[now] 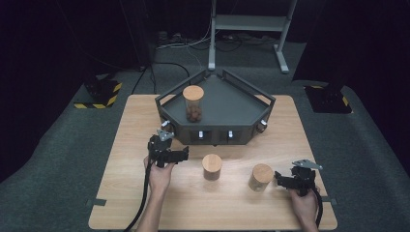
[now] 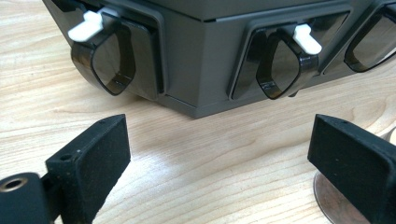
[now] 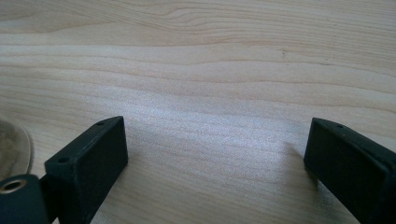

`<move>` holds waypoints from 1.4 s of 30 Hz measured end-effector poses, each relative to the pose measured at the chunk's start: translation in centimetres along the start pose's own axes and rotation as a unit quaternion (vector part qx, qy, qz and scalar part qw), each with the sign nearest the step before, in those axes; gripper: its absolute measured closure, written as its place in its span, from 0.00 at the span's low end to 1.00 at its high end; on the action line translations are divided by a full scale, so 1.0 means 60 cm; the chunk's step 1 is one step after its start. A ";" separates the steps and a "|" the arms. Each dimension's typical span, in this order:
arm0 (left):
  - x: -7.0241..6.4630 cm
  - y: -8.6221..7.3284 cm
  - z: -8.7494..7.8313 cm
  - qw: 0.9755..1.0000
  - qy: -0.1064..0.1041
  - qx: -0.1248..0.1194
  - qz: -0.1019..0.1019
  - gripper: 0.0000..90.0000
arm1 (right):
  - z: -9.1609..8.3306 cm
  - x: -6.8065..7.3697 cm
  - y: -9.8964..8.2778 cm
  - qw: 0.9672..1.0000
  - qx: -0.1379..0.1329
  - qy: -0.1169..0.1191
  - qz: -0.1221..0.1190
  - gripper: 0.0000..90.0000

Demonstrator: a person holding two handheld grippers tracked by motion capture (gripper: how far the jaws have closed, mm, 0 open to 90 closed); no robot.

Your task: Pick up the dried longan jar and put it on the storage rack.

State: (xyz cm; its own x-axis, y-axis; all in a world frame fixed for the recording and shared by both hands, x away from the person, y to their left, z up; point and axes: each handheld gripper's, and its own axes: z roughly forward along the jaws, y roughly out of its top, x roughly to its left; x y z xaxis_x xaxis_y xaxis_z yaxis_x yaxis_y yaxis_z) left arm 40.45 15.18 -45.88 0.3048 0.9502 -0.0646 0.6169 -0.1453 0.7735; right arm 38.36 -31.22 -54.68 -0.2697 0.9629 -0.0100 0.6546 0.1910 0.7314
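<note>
bare tabletop (image 1: 145, 203) lies between the wide-open left claw (image 1: 180, 155) and right claw (image 1: 280, 180).

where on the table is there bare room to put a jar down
Bare wood lies along the table's left edge, beside the left gripper, and along the near edge below the two lidded jars. The right side past the grey tray is free too. It is crowded between the tray front, both jars and the right gripper.
</note>
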 end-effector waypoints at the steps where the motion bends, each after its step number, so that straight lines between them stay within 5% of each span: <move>1: 0.000 -0.002 0.002 1.000 0.000 0.001 0.000 0.07 | 0.000 0.000 0.000 1.000 0.000 0.000 0.000 0.07; 42: 0.014 -0.080 0.044 0.999 0.009 0.022 -0.032 0.06 | 0.000 0.000 0.000 1.000 0.000 0.000 0.000 0.07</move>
State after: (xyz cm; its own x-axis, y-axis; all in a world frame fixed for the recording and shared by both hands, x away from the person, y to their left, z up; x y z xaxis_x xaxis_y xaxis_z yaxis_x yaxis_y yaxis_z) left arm 39.65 15.95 -51.33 0.2516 0.9625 -0.1015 0.6667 -0.0964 0.7391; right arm 38.36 -31.22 -54.68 -0.2695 0.9629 -0.0100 0.6545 0.1908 0.7316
